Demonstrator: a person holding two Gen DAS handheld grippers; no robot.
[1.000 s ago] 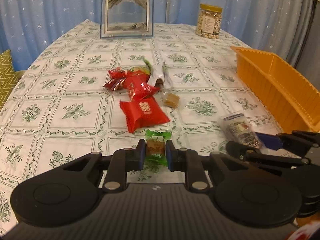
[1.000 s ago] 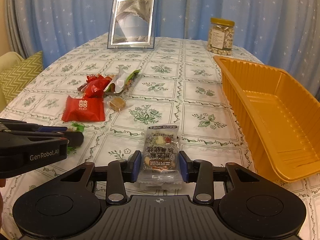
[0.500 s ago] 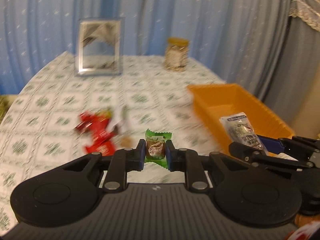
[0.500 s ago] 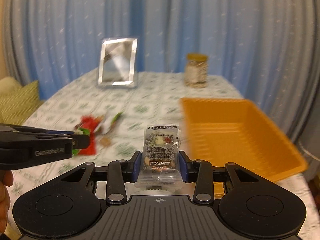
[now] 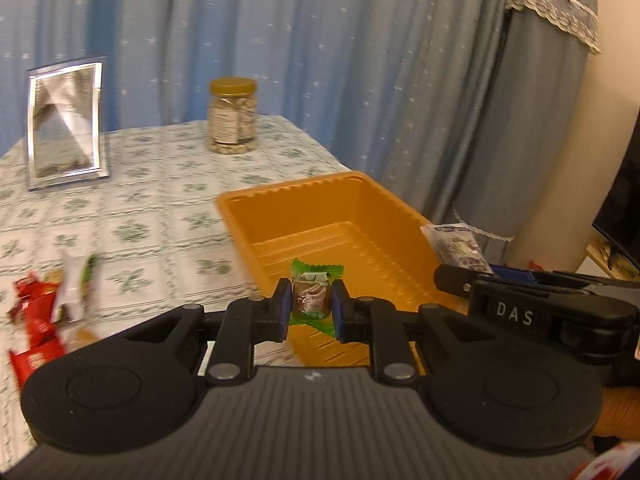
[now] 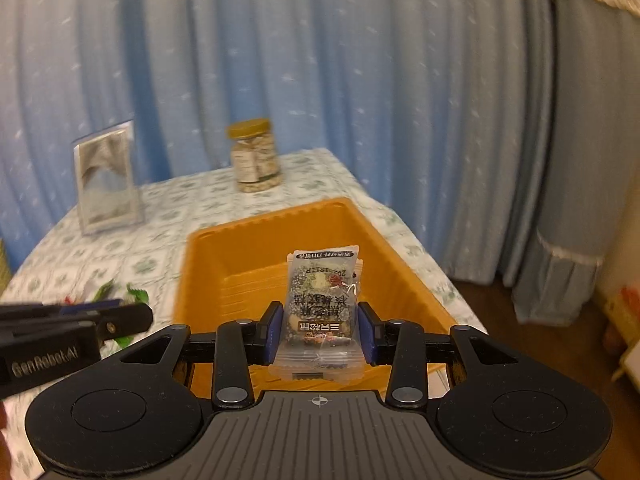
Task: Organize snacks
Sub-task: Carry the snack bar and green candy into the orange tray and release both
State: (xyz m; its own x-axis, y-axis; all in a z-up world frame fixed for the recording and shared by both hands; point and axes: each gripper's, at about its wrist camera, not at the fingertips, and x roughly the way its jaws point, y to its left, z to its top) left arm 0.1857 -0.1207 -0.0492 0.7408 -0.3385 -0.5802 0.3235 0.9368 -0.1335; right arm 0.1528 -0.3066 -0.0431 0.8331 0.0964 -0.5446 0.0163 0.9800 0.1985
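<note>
My left gripper (image 5: 308,309) is shut on a green-wrapped candy (image 5: 313,298) and holds it in the air over the near end of the orange tray (image 5: 320,216). My right gripper (image 6: 318,330) is shut on a clear packet of mixed nuts (image 6: 320,308), held above the orange tray (image 6: 240,252). The packet also shows in the left wrist view (image 5: 458,246), over the tray's right rim. The tray looks empty inside. Red snack packets (image 5: 34,320) and a white and green wrapper (image 5: 76,284) lie on the tablecloth at left.
A silver picture frame (image 5: 66,120) and a jar of nuts (image 5: 232,116) stand at the back of the table. Blue starred curtains hang behind. The table edge runs just right of the tray, with a covered appliance (image 5: 548,120) beyond it.
Both grippers have lifted off the table with their snacks and swung right, from beside the snack pile to above the orange tray.
</note>
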